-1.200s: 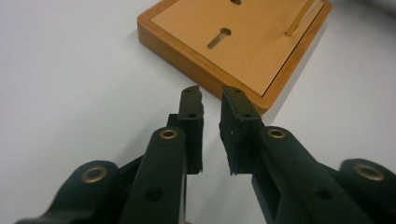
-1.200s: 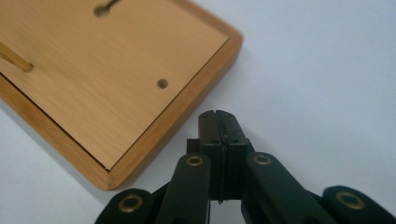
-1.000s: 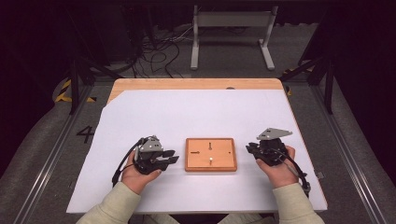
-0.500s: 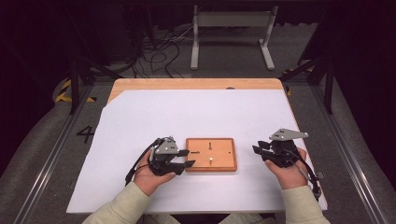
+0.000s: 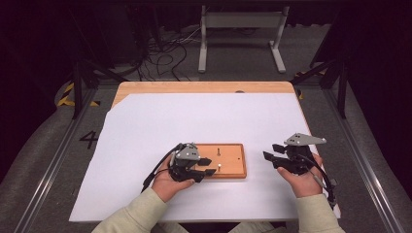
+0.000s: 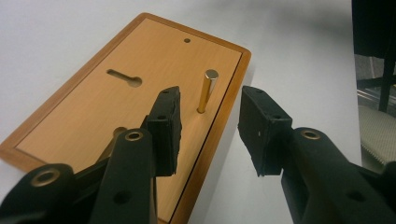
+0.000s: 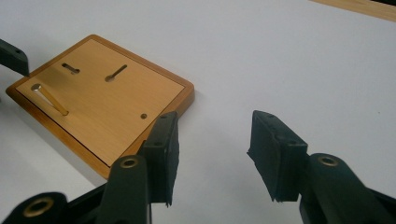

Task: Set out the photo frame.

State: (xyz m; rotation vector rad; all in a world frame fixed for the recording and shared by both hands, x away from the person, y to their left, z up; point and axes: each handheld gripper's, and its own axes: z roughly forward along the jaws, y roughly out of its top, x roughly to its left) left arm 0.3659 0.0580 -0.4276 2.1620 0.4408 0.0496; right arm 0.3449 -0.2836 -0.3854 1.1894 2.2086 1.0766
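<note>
The left gripper (image 5: 206, 166), fingers just narrowing and empty, is nearing the brass pin (image 6: 207, 91) standing at the wooden board's (image 5: 232, 167) near-left corner on the worktop (image 5: 145, 126) and should straddle it squarely, while the right gripper (image 5: 272, 153), fingers just widening and empty, is waiting.

A wooden board (image 5: 221, 160) lies on a paper sheet (image 5: 194, 116) that covers the table (image 5: 204, 87). A metal pin (image 6: 207, 91) stands upright in the board near its edge. The left gripper (image 5: 204, 166) is at the board's left end, the right gripper (image 5: 270, 152) apart to its right.
</note>
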